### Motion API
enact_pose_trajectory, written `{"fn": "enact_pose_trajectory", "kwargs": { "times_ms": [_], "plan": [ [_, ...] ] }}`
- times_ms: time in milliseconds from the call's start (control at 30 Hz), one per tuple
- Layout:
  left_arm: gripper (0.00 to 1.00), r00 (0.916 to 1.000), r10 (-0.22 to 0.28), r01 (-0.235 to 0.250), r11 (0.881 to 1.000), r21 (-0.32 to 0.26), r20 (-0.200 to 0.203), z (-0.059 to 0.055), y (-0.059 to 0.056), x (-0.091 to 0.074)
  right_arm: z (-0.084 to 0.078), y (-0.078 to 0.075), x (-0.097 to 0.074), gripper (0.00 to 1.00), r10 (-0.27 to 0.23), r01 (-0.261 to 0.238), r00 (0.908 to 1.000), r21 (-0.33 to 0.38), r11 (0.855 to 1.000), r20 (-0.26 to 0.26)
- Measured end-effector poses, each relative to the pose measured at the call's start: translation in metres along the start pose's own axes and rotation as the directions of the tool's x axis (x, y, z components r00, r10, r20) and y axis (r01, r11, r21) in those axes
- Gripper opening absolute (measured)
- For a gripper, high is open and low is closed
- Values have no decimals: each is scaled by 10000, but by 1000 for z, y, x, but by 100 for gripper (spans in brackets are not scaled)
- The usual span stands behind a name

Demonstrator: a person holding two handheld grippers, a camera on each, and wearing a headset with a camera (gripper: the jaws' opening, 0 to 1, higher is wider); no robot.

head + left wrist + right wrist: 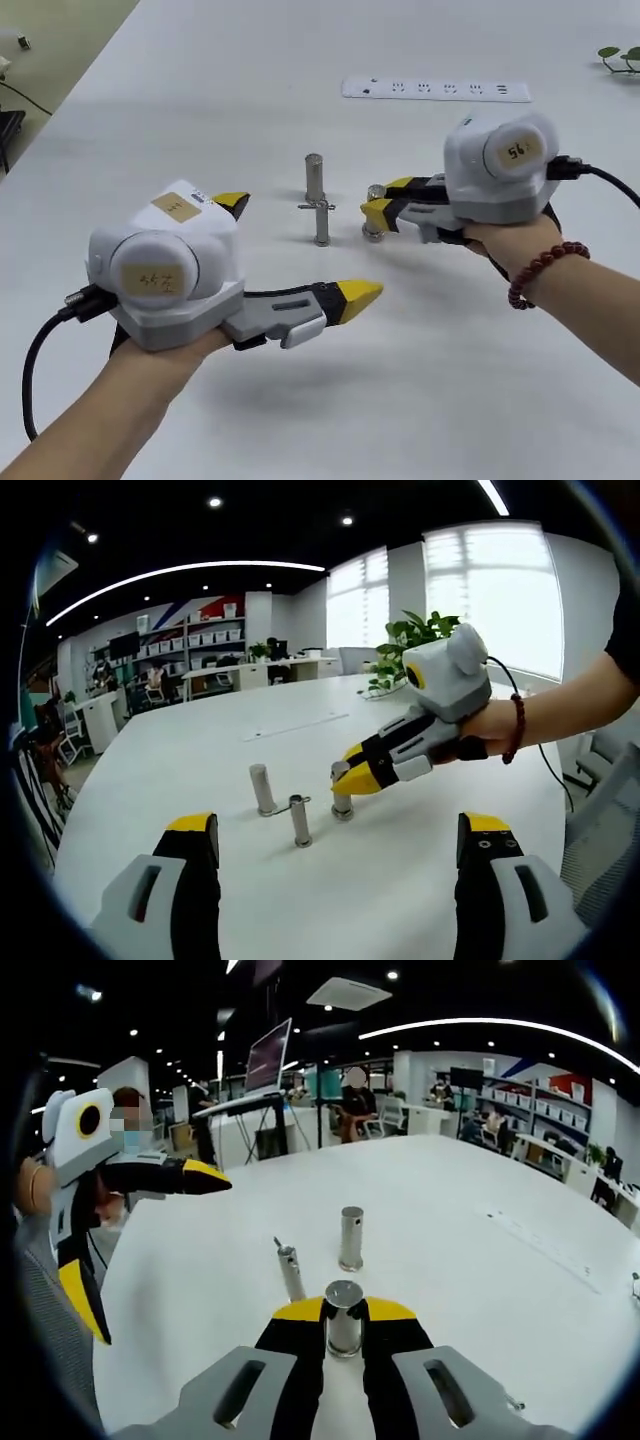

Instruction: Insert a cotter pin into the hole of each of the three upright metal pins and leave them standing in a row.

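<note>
Pin [343, 1322] stands upright, long axis vertical, clamped in right claw [344, 1311].

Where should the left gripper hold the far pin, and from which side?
Probably on its bare shaft, about mid-height, coming level from the left. The far pin stands upright and round, so the open left gripper can close across it sideways. The middle pin with its cotter pin crowds the near side, and the right gripper, shut on the third pin, fills the right.
</note>
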State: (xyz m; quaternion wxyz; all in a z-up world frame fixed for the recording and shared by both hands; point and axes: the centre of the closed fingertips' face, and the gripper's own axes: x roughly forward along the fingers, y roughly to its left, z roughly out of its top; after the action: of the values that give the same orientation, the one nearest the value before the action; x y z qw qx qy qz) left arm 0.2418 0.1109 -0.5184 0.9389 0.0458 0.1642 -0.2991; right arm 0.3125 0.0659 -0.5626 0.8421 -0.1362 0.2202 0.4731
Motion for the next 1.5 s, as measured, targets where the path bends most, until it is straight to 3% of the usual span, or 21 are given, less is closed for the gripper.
{"fn": "enact_pose_trajectory", "kwargs": {
  "times_ms": [233, 700, 1367, 1500],
  "plan": [
    [99, 10000, -33, 34, 10000, 75, -33, -1, -2, -5, -5, 14, -8, 8, 359, -364, 9993, -458, 9983, -130],
    [99, 9999, -153, 152, 9998, 136, 30, -2, -8, -8, -22, 37, -23, 8, 882, -894, 9957, -425, 9951, -295],
    [99, 9994, -291, 294, 9994, 162, -170, -8, -12, -6, -24, 43, -31, 9, 1231, -1230, 9924, -440, 9914, 9],
    [99, 9994, -292, 295, 9995, 150, -207, -9, -13, -6, -26, 43, -32, 15, 1236, -1239, 9923, -473, 9912, -100]
  ]
}}
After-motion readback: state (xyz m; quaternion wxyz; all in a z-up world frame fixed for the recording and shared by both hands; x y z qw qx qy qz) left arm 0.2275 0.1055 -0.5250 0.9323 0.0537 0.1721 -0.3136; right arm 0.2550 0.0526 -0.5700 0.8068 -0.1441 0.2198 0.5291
